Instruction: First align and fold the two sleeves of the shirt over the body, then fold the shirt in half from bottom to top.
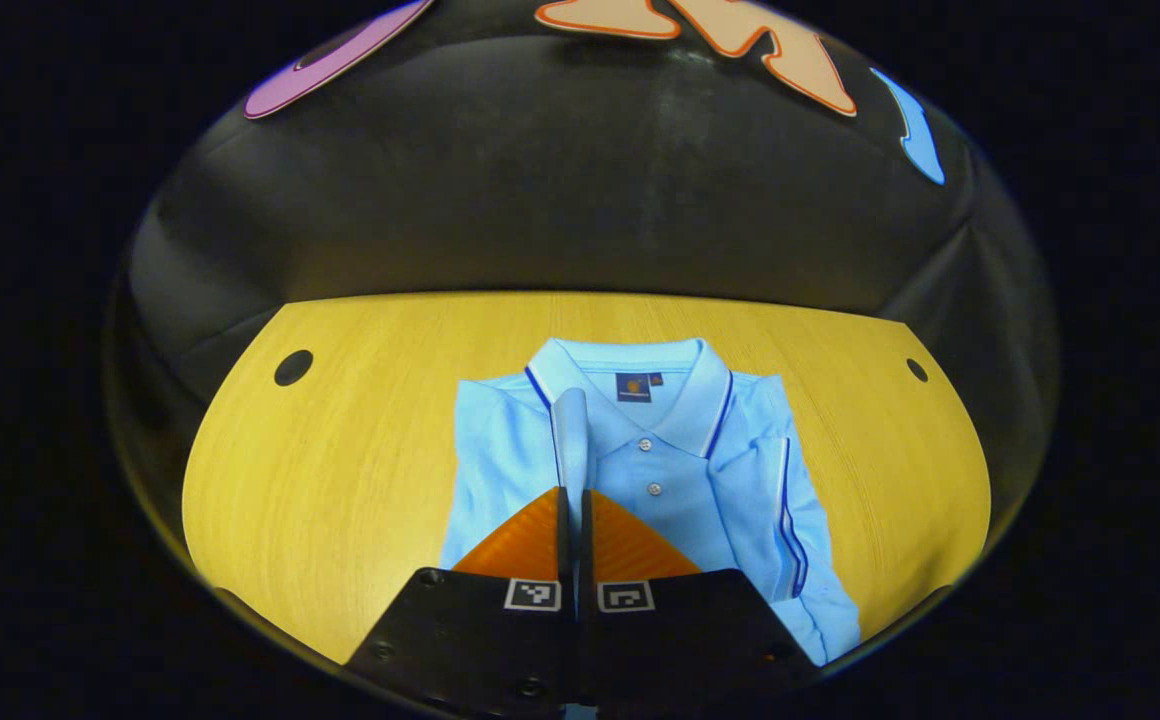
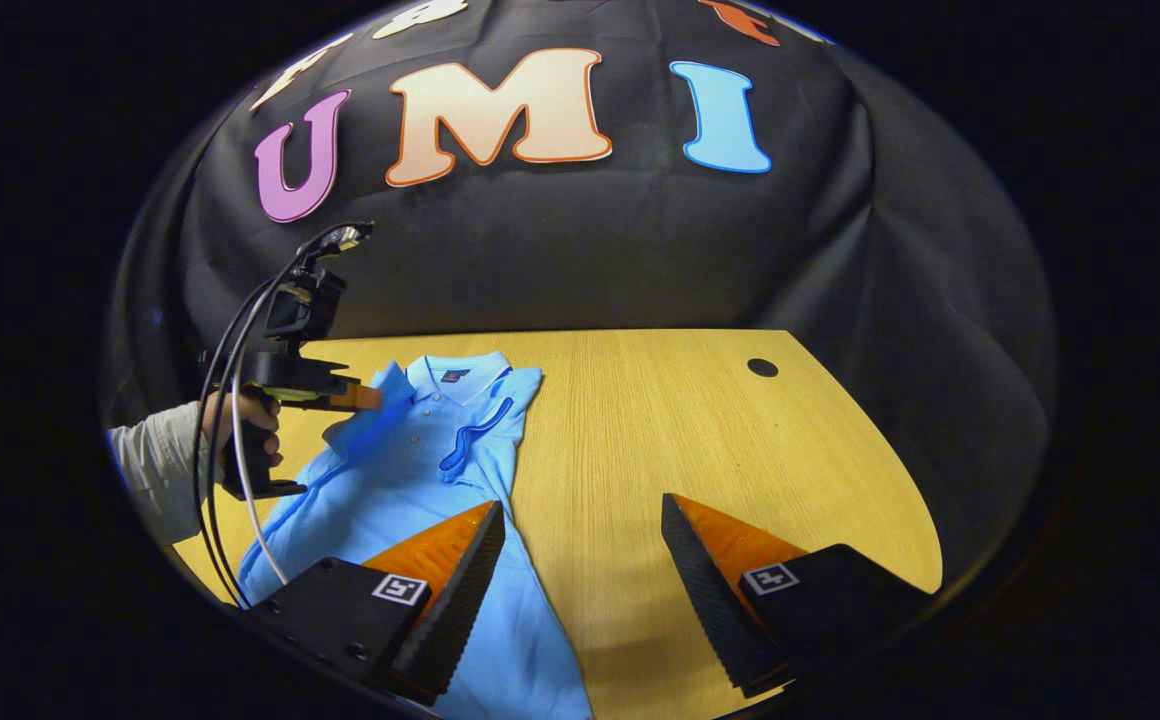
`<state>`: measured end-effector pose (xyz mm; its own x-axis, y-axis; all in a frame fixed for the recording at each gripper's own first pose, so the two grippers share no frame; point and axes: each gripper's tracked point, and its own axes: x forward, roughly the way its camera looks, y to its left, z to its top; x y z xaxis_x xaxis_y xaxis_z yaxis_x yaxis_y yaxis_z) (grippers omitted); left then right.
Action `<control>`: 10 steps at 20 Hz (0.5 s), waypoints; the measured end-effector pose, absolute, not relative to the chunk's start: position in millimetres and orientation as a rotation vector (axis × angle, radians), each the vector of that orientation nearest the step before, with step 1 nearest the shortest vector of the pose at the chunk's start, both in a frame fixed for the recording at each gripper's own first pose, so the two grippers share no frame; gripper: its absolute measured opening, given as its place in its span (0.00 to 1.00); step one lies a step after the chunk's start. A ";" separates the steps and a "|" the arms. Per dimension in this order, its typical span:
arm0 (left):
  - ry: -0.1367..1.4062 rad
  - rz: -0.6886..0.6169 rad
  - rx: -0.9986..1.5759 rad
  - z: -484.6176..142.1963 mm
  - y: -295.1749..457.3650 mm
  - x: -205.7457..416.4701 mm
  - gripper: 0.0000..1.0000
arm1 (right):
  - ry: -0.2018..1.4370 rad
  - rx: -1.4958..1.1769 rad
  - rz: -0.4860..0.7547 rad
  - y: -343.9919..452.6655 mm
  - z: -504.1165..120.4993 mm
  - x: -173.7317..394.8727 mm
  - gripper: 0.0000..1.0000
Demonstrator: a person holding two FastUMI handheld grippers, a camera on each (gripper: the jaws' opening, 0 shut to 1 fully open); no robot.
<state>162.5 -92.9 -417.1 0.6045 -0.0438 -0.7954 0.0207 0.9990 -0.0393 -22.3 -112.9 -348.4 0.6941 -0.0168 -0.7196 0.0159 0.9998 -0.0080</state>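
A light blue polo shirt [image 1: 660, 470] lies face up on the yellow table [image 1: 340, 450], collar at the far side. My left gripper [image 1: 575, 495] is shut on its left sleeve [image 1: 571, 430], whose fabric stands up between the fingers over the chest. The other sleeve [image 1: 775, 480] lies folded onto the body. In the right gripper view, my right gripper [image 2: 581, 505] hangs open with nothing in it by the lower right edge of the shirt [image 2: 410, 470], one finger [image 2: 460, 560] above the cloth. There the left gripper [image 2: 370, 397] holds the raised sleeve near the collar, gripped by a hand [image 2: 240, 410].
The table [image 2: 640, 420] has a round cable hole [image 1: 293, 367] near each far corner [image 2: 762, 367]. Black cloth walls stand close behind it. Bare wood stretches to the shirt's right in the right gripper view.
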 end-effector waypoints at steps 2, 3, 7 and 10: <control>0.939 -0.028 -0.032 -428.8 -100.6 158.4 0.00 | 0.801 -0.003 -0.010 -120.0 -346.4 -20.8 0.95; 0.946 -0.019 -0.033 -432.8 -101.2 157.4 0.00 | 0.799 -0.001 -0.007 -121.5 -345.7 -21.7 0.95; 0.912 -0.008 -0.091 -423.8 -108.0 153.6 0.06 | 0.776 -0.004 0.038 -128.5 -342.7 -15.9 0.98; 0.814 -0.023 -0.077 -384.7 -105.1 149.0 0.62 | 0.747 0.001 0.094 -128.0 -337.2 -9.2 0.98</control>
<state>149.0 -105.1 -384.7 0.6862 -0.0500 -0.7257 -0.0095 0.9969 -0.0777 -9.2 -128.0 -337.2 0.7298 0.0854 -0.6783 -0.0845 0.9958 0.0345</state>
